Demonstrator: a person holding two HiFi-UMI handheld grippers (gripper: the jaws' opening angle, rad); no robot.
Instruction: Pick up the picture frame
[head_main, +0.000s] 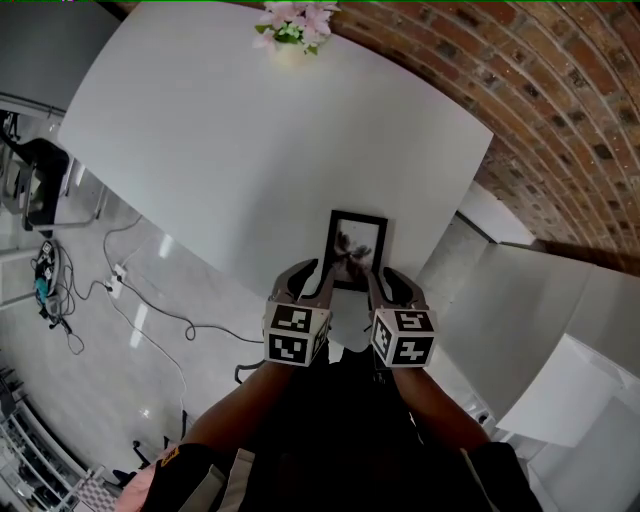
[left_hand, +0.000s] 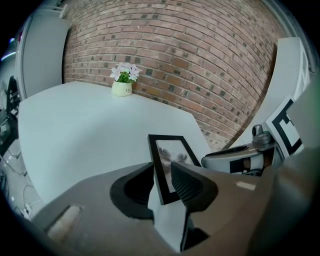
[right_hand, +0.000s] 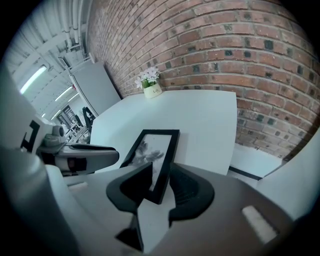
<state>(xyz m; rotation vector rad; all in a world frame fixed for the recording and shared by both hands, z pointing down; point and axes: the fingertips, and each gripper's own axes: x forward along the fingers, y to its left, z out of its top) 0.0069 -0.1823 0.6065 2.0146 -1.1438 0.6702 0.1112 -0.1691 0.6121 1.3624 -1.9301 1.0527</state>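
Black picture frame (head_main: 357, 248), and there's just the one. It's lying on the white table (head_main: 200, 140), sticking out straight ahead of both claws. Two claws in total, side by side at the frame's near end.

The left gripper (left_hand: 162, 172) has the frame's left long edge sitting between its jaws. The right gripper (right_hand: 161, 172) has the right long edge between its own. Both pairs of jaws are spread apart with the pads not clamped on the frame, so neither claw is actually gripping anything. From the left gripper view the other claw shows off to its right, and from the right gripper view the other one shows off to its left.

Two marker cubes (head_main: 295, 335), one riding on the back of each claw, nearly level with each other.

One small flower pot (left_hand: 122, 82) with pale blooms sits way out beyond the claws, at the far edge of the table, right up by the brick wall (left_hand: 200, 55).
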